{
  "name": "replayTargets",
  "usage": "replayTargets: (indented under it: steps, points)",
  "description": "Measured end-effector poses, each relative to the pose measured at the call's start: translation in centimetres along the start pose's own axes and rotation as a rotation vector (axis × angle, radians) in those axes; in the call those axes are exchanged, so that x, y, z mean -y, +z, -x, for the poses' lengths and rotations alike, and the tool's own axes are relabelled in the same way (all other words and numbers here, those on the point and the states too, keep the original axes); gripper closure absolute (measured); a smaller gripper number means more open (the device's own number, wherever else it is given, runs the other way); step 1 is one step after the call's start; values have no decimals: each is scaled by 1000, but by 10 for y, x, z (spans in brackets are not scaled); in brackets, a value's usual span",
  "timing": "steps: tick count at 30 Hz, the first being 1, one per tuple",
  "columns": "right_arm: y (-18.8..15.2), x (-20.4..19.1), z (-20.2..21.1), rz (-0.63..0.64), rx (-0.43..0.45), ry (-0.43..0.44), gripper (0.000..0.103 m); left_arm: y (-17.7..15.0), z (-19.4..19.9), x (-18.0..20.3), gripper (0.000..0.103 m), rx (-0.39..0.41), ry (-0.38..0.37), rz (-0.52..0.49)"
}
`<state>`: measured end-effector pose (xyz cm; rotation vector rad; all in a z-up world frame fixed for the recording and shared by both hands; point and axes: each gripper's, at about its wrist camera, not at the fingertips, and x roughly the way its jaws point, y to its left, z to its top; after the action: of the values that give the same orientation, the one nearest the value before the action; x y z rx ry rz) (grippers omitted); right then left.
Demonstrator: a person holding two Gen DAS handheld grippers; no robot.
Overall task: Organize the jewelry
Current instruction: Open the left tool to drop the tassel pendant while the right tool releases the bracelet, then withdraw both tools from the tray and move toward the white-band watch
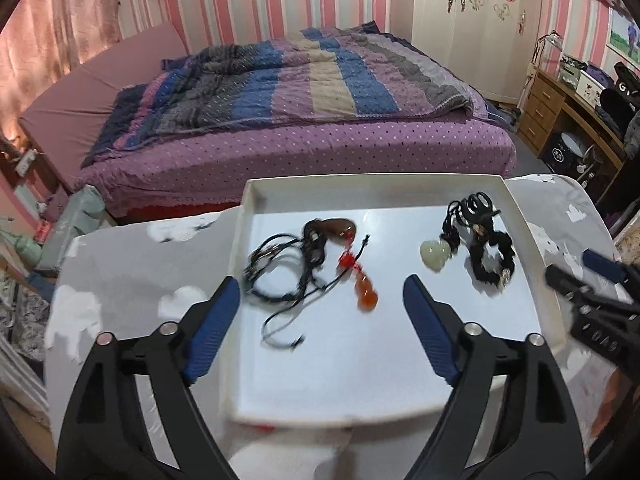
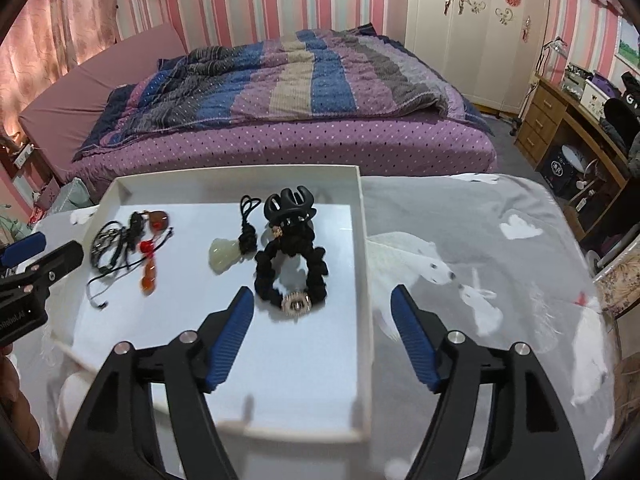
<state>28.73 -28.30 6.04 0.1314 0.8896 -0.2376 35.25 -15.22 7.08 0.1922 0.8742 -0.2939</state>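
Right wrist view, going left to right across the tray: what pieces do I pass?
Tangled black cords → red-orange bead pendant → pale green stone pendant → black scrunchie, then the white tray right wall. The black claw clip sits behind the scrunchie, so it is left out.

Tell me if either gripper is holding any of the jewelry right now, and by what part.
Nothing is held. The left gripper and right gripper both hover open over the white tray, fingers empty.
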Motion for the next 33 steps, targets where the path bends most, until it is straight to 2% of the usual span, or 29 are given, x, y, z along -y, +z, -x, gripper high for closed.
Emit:
replayTargets:
  steps: [2,5,8,11,13,15,18,21,24,28,33]
  points:
    - [-3,6,21,-2,12,-5,30,-7,23,-4,12,26,7,2]
    - [-8,17,67,-3,50,-26,22,-11,58,-11,9,60,7,13]
    - [-12,24,101,1,69,-42,21,-17,95,-18,4,95,34,19]
    - [-19,30,138,5,86,-54,21,-22,124,-26,3,126,29,36]
    - [-27,33,164,7,110,-55,15,-27,141,-29,3,138,24,46]
    - [-34,33,182,14,133,-57,11,-35,158,-33,3,143,22,60]
    - [-48,30,204,33,163,-54,10,-50,175,-35,3,160,16,61]
    - [-65,30,217,35,168,-39,10,-68,185,-33,3,159,41,42]
    - [-82,28,221,43,167,-34,10,-87,192,-34,3,155,33,35]
    - [-103,24,216,55,154,-51,10,-119,194,-40,3,137,19,38]
    - [-136,19,205,53,132,-36,10,-155,188,-47,3,119,37,34]
